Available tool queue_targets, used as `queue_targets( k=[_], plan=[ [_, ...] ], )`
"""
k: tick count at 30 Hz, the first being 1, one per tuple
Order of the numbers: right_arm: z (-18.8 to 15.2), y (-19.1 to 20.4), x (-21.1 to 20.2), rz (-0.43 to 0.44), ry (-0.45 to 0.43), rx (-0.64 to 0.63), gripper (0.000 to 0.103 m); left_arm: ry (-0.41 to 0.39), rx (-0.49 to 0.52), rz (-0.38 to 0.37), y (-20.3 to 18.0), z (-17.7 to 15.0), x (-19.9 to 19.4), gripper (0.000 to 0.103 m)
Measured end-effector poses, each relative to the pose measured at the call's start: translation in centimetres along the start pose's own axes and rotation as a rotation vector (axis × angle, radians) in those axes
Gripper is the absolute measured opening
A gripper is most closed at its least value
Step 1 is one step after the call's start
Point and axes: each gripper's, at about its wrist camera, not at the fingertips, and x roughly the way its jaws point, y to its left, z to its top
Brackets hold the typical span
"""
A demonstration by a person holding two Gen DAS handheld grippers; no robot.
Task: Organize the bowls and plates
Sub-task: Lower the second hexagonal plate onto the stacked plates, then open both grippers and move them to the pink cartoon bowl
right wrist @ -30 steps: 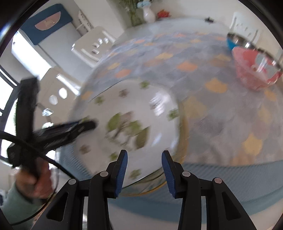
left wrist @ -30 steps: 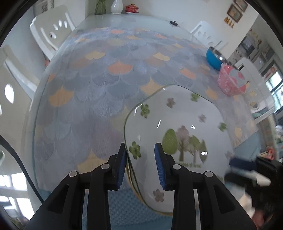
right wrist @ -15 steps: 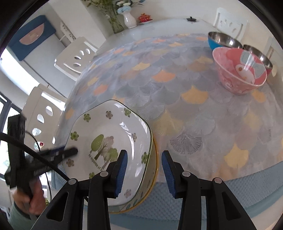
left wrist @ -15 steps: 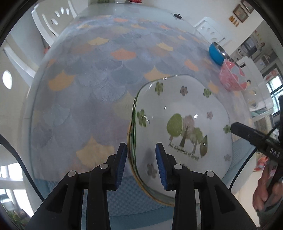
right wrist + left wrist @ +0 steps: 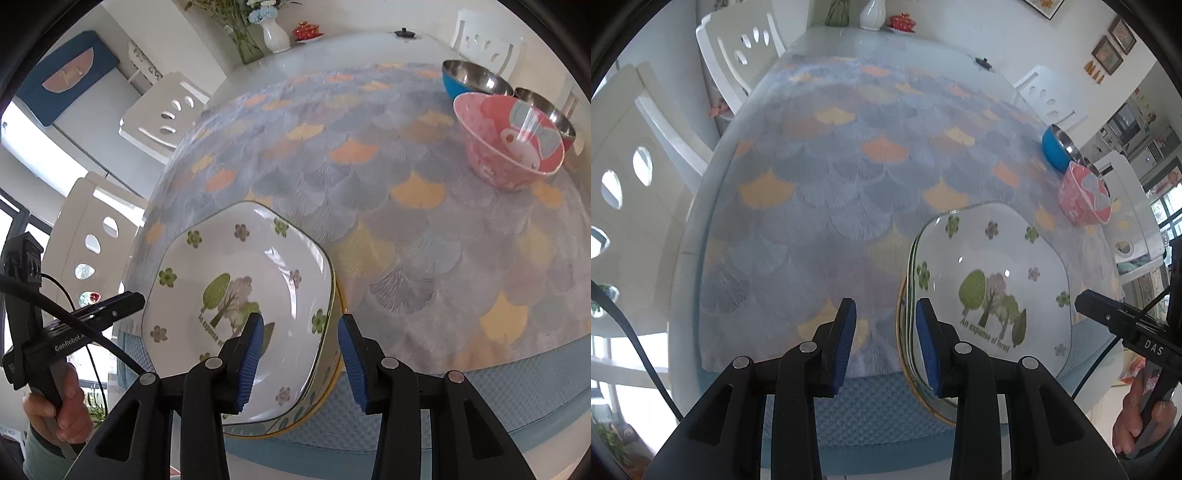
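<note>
My left gripper [image 5: 884, 339] hangs open beside the stacked plates [image 5: 990, 280] at the table's [image 5: 849, 177] near edge. My right gripper [image 5: 301, 354] gapes empty above their rim. Far right sit the pink bowl [image 5: 511, 147] and steel bowls [image 5: 472, 79].

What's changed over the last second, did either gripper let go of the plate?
The left gripper has backed off left, clear of the tree-print plate. The right gripper pulled back from over the plate. Both are open and empty. The plate stack, pink bowl and steel bowls stayed put.
</note>
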Motion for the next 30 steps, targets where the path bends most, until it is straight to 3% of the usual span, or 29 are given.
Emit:
queue_targets(
  k=[9,15,16,19,20,22,26,30],
  plan=[
    [-0.3,-0.4,-1.0,-0.003,0.002,0.026,0.040,-0.032,0.033,-0.009,-1.3,1.0,-0.8,0.031],
    [0.4,-1.0,-3.3,-0.029,-0.041,0.024,0.042,-0.075,0.109,0.051,-3.4,2.6,-2.5,0.032],
    [0.9,-1.5,-4.0,-0.027,-0.059,0.030,0.045,-0.087,0.123,0.066,-4.0,3.2,-2.9,0.038],
    [2.1,-3.1,-5.7,-0.019,-0.112,0.053,0.055,-0.129,0.163,0.093,-6.0,4.7,-4.0,0.046],
    [2.6,-3.6,-6.1,-0.018,-0.124,0.060,0.055,-0.138,0.176,0.101,-6.9,5.2,-4.3,0.061],
    [3.6,-5.1,-7.1,-0.019,-0.146,0.075,0.055,-0.163,0.193,0.112,-9.0,6.3,-4.5,0.078],
    [5.8,-9.1,-9.2,-0.029,-0.168,0.103,0.055,-0.203,0.237,0.074,-14.6,8.8,-4.1,0.078],
    [8.2,-13.9,-10.8,-0.034,-0.185,0.139,0.056,-0.165,0.233,-0.026,-20.0,11.8,-1.6,0.078]
  ],
)
